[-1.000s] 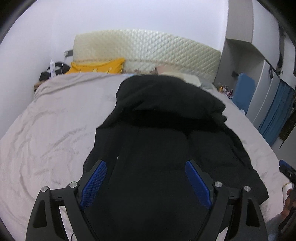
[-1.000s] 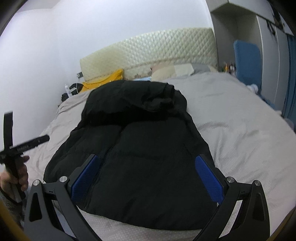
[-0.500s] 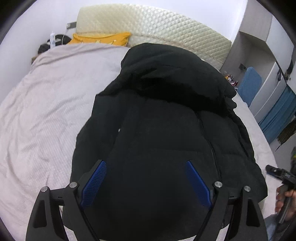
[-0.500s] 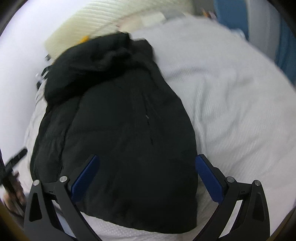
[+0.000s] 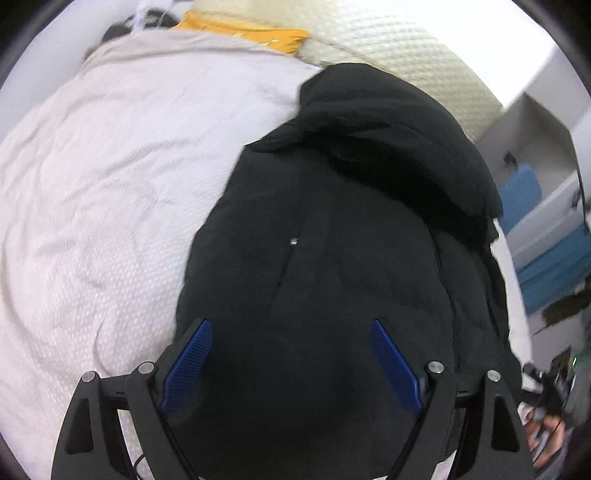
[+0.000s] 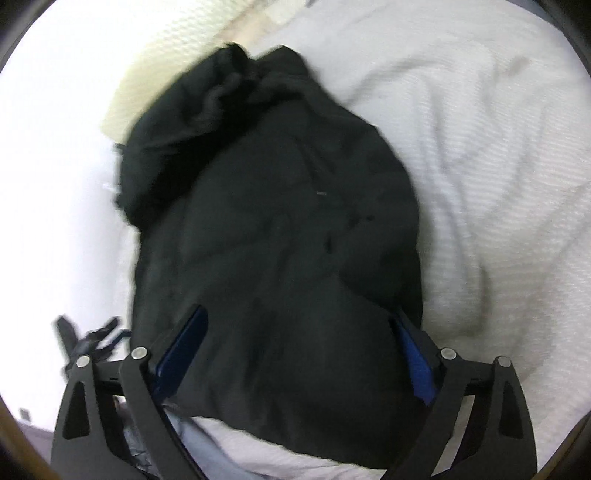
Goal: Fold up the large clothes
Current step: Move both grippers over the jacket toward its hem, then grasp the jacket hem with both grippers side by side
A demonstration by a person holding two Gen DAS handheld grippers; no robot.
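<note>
A black puffer jacket (image 5: 351,240) lies flat on the pale bed, hood toward the headboard, sleeves folded in. It also shows in the right wrist view (image 6: 280,229). My left gripper (image 5: 291,354) is open, its blue pads spread just above the jacket's near hem on the left side. My right gripper (image 6: 299,350) is open, low over the hem on the right side, its pads on either side of the fabric. Neither holds anything. The right gripper and a hand show at the left view's lower right edge (image 5: 546,391).
The bed sheet (image 5: 92,206) is wrinkled and stretches wide to the left and, in the right wrist view (image 6: 498,166), to the right. A cream quilted headboard (image 5: 406,51) and a yellow pillow (image 5: 251,29) stand at the far end. A wardrobe and blue items (image 5: 524,184) are at right.
Both grippers have dropped down and forward toward the jacket's near hem, tilting downward. The jacket now fills more of each view. The jaws have stayed open.
</note>
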